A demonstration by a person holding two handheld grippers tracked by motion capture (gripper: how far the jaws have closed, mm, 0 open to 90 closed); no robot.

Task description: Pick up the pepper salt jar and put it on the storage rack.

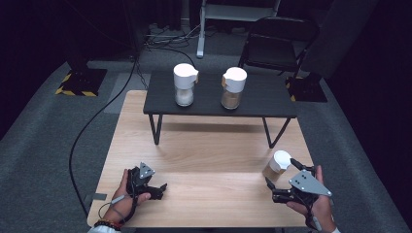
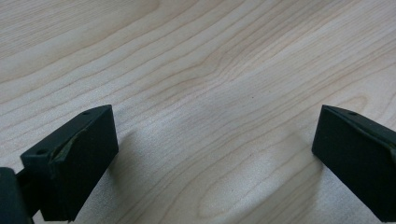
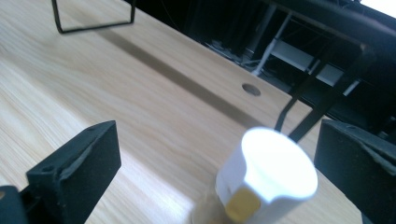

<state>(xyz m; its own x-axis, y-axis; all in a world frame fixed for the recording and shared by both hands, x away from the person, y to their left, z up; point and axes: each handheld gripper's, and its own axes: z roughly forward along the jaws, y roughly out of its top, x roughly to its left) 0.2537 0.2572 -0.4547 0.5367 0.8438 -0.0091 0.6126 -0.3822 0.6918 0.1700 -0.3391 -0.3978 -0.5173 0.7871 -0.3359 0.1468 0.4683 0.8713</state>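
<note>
Worktop (image 1: 204,160): pale wood, dark room.
Right tool (image 1: 282,175): wide around shaker (image 1: 277,166); centre, then close.
Left tool (image 1: 158,191): wide, empty.

Broad bare stretch of light wooden counter (image 1: 204,160) open between both hands and the low black metal-legged shelf (image 1: 218,104) across its far half. Passable gap beneath that shelf between its thin legs. Near the right edge, a small white-capped glass shaker jar (image 1: 277,165) standing just ahead of the right gripper (image 1: 279,174), between its spread jaws.
</note>
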